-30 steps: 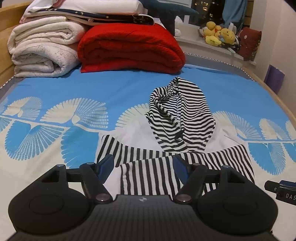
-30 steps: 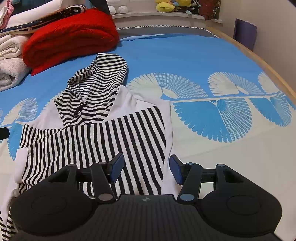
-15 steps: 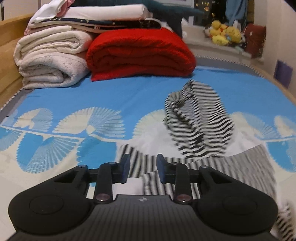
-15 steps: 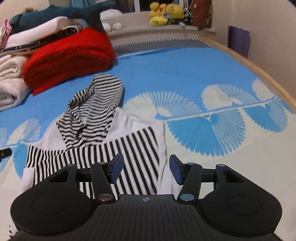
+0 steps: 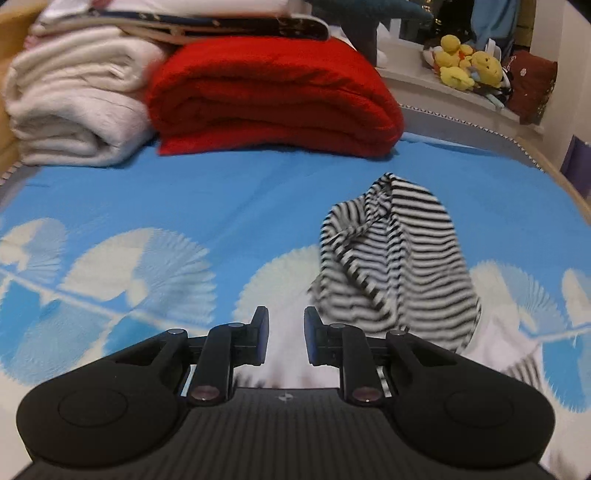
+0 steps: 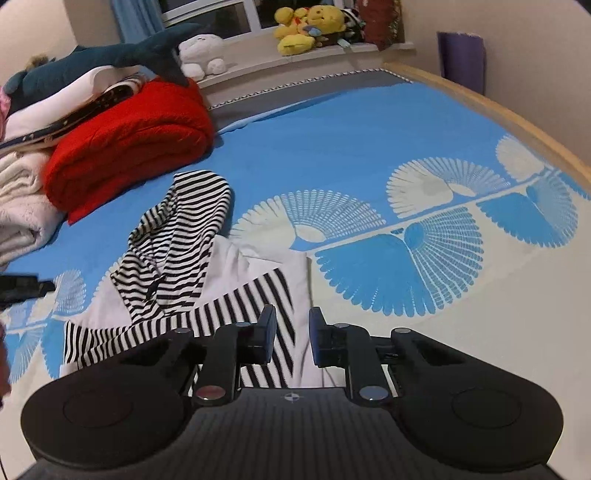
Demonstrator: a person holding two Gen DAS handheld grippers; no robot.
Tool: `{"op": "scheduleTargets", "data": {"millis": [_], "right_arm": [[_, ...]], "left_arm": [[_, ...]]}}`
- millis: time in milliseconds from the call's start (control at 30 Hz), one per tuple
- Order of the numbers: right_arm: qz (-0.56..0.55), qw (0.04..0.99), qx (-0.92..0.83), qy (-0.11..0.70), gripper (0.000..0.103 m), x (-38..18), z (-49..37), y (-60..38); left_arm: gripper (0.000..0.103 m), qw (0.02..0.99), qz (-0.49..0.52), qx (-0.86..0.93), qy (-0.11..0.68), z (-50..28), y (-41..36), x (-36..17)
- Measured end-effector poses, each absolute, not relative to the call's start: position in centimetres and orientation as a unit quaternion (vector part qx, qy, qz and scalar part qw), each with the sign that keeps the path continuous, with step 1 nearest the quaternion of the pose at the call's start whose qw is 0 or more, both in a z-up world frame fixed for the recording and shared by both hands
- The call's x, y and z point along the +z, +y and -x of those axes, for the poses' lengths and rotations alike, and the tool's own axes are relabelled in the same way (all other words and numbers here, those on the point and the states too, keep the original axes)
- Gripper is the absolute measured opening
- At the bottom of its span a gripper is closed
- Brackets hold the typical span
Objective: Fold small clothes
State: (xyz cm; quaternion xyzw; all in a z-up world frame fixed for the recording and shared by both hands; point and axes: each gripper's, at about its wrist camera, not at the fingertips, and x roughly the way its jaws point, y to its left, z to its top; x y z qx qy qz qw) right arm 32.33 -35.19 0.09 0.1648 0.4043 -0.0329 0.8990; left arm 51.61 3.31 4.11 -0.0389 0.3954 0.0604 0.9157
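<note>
stripes run across the small hooded top (image 6: 177, 280) that lies on the blue bedspread (image 6: 351, 140), hood (image 5: 395, 258) pointing toward the folded red blanket (image 5: 273, 96), striped sleeves folded across the white body.

we hold the left gripper (image 5: 286, 338) low over the near edge of the garment. its fingers sit close together with a narrow gap, and white cloth shows between and under them, but we cannot tell whether they pinch it. this view is blurred with motion.

we hold the right gripper (image 6: 291, 339) over the top's right side, fingers likewise drawn near each other, with striped sleeve and white fabric in the gap. whether the cloth is actually clamped is unclear to us.

beside the red blanket sits a stack of white blankets (image 5: 70, 103), and a dark plush shark (image 6: 110, 55) lies on top of the pile. yellow soft toys (image 6: 306, 26) crowd the window ledge.

we find no brand, label or readable writing on the garment or bedding; a small cross-hair mark (image 6: 291, 397) sits on the right gripper's body.
</note>
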Motion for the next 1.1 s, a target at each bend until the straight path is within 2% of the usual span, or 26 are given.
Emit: {"op": "scheduleTargets", "data": {"millis": [100, 200, 400, 500, 533, 600, 633, 667, 833, 900, 933, 967, 1000, 1100], "right_arm": [[-0.163, 0.896, -0.04, 0.41, 0.02, -0.5, -32.4, -35.9], [-0.163, 0.889, -0.054, 0.425, 0.025, -1.6, -32.6, -36.9], [-0.147, 0.878, -0.073, 0.449, 0.025, -3.5, -32.8, -38.4], [-0.139, 0.875, -0.089, 0.456, 0.026, -4.3, -33.1, -39.1], [-0.142, 0.871, -0.096, 0.459, 0.026, -4.6, -33.2, -39.4], [-0.147, 0.867, -0.1, 0.465, 0.026, -5.2, -33.6, -39.5], [-0.145, 0.867, -0.099, 0.467, 0.026, -5.3, -33.8, -39.4], [-0.14, 0.868, -0.098, 0.467, 0.026, -5.4, -33.9, -39.1], [-0.134, 0.869, -0.099, 0.466, 0.026, -5.5, -34.4, -38.6], [-0.131, 0.868, -0.099, 0.468, 0.026, -5.6, -34.5, -38.3], [-0.132, 0.867, -0.099, 0.47, 0.026, -5.7, -34.6, -38.2], [-0.132, 0.866, -0.098, 0.471, 0.026, -5.8, -34.7, -38.1], [-0.132, 0.866, -0.098, 0.471, 0.026, -5.8, -34.8, -37.9], [-0.134, 0.869, -0.094, 0.468, 0.026, -5.4, -35.0, -37.6]], "left_arm": [[0.022, 0.903, 0.072, 0.051, 0.421, -56.3, 3.8, 2.7], [0.022, 0.894, 0.077, 0.05, 0.439, -60.8, 4.4, 0.9], [0.022, 0.892, 0.096, 0.047, 0.439, -68.0, 5.3, -1.8], [0.027, 0.893, 0.105, 0.046, 0.435, -71.1, 5.0, -2.8], [0.029, 0.894, 0.106, 0.045, 0.433, -72.1, 4.7, -3.1], [0.046, 0.895, 0.101, 0.046, 0.433, -73.9, 3.9, -3.7], [0.06, 0.895, 0.096, 0.047, 0.434, -74.8, 3.5, -4.1], [0.064, 0.895, 0.09, 0.047, 0.435, -75.7, 2.9, -4.4], [0.065, 0.894, 0.058, 0.028, 0.444, -79.2, 0.8, -6.2], [0.063, 0.892, 0.049, 0.027, 0.45, -80.0, 0.3, -6.9], [0.05, 0.891, 0.045, 0.025, 0.451, -80.2, 0.1, -7.1], [0.019, 0.889, 0.043, 0.019, 0.456, -80.3, -0.1, -7.3], [0.007, 0.884, 0.037, 0.01, 0.466, -80.4, -0.4, -7.5], [0.005, 0.895, 0.008, -0.008, 0.445, -78.7, -1.5, -5.6]]}}
